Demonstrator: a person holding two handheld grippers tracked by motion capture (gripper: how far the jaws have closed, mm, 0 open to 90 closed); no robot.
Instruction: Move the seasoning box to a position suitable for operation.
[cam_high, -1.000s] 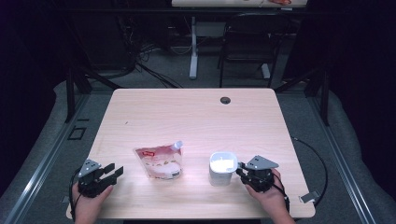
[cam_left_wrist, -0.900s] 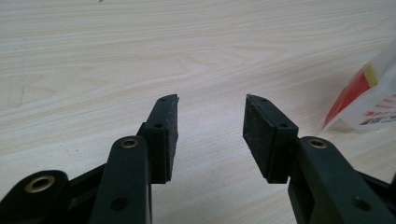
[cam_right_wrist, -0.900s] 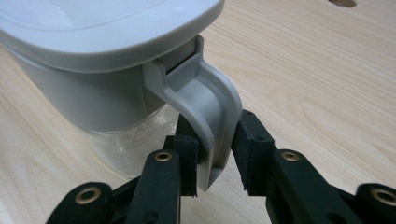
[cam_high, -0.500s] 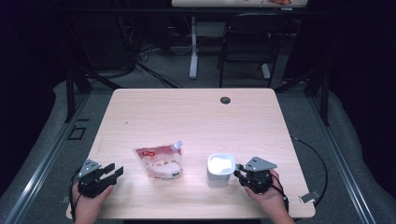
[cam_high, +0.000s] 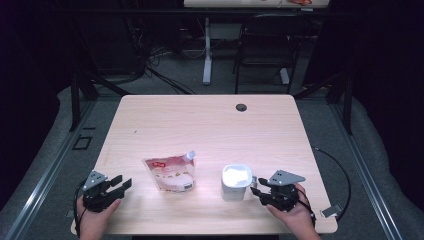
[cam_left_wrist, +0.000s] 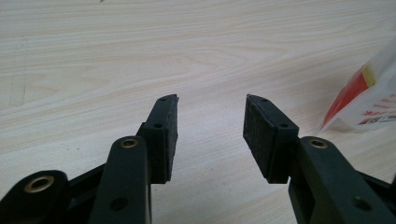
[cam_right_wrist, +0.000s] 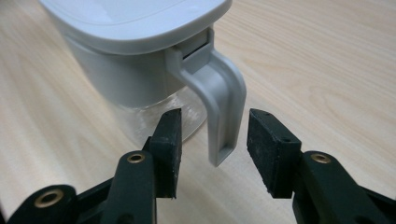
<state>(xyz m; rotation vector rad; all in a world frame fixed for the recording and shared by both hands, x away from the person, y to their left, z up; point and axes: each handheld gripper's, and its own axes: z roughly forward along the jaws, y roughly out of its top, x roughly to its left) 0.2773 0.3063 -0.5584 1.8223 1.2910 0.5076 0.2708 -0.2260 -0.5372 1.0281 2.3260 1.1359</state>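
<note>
Since a second ago the jug (cam_high: 236, 182) has slid slightly toward the pouch (cam_high: 171, 173), and the right gripper (cam_right_wrist: 212, 133) has just spread its jaws, released. Its handle (cam_right_wrist: 223, 100) hangs upright between them (untouched). Left gripper (cam_high: 120, 184) gapes empty beyond the pouch; the jug's contents stay hidden.

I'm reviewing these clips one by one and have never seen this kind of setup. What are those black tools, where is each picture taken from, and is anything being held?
A person sits at a wooden table holding a two-jawed claw in each hand. The wide picture looks down from above; the two close-ups come from small cameras riding on each claw.

On the table lie a pouch with a spout and a white jug with a lid and handle.

The left claw is open over bare wood, with the pouch off to its side. The right claw has just been opening: the jug's handle stands between its jaws, but the pads are clear of it, so nothing is held.
</note>
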